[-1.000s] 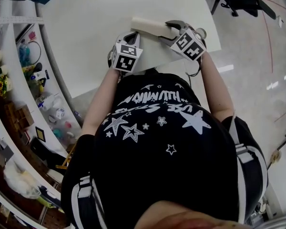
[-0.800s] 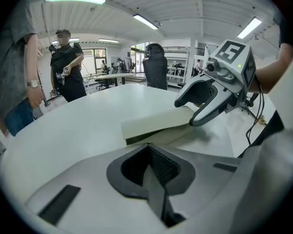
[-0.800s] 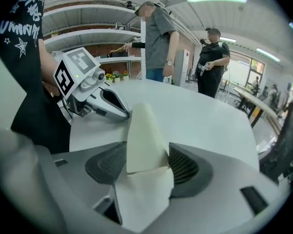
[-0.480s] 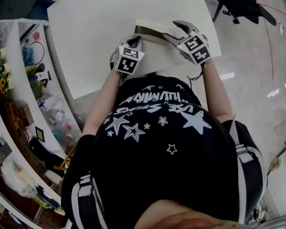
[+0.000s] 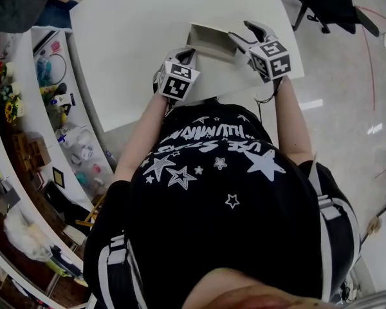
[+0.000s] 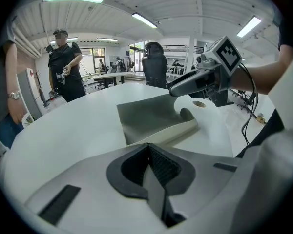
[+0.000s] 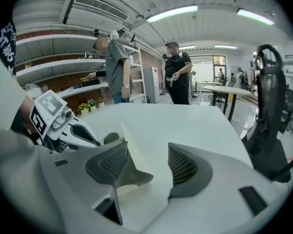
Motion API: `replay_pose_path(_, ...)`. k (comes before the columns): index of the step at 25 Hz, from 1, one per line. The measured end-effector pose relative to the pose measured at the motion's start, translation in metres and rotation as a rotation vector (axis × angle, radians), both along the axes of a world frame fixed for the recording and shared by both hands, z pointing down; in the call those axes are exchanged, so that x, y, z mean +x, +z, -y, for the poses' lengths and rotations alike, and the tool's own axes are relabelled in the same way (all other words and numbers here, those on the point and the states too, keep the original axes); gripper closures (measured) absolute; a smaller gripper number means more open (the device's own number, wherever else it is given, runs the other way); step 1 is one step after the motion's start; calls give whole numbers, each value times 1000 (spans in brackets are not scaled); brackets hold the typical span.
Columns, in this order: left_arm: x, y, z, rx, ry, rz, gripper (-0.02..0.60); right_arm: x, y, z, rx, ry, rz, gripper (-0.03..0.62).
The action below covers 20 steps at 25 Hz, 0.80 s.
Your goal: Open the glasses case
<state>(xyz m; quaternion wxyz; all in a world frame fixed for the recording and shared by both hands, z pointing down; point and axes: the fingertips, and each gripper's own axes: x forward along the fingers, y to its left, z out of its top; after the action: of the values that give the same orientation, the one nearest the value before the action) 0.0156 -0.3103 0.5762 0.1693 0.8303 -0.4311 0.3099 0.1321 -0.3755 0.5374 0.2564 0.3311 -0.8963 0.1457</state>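
Glasses case: lies on the white worktop near its front edge, between the two claws. It is cream outside and grey inside, and its flap is lifted.
Left claw: jaws pressed together with nothing visible between the pads. The tips sit at the near edge of the case, and whether they pinch it cannot be told.
Right claw: jaws spread apart. The cream flap stands in the gap and leans on one pad, clear of the other.
Surroundings: shelves to the person's left, a bystander in black beyond the worktop, and an office chair.
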Motion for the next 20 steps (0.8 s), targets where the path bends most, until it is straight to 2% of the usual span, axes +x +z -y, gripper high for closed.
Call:
replay_pose_path(4,-2,-2,-4,-4,-9,18,569,1,-1,-5,0,10,25,322)
replay_pose_path(10,-21,-24,-17,40,-59,-39,569,-7,-17,-16,13,37,59,322)
replay_pose_path(16,-63,-47,-56,74,-59,-84,569,-37,-40,-53,50,109,92,322)
replay_pose_path(20,-83,-54,-63,81,-62,-93,569,-49,-46,-63,36,159,149,322)
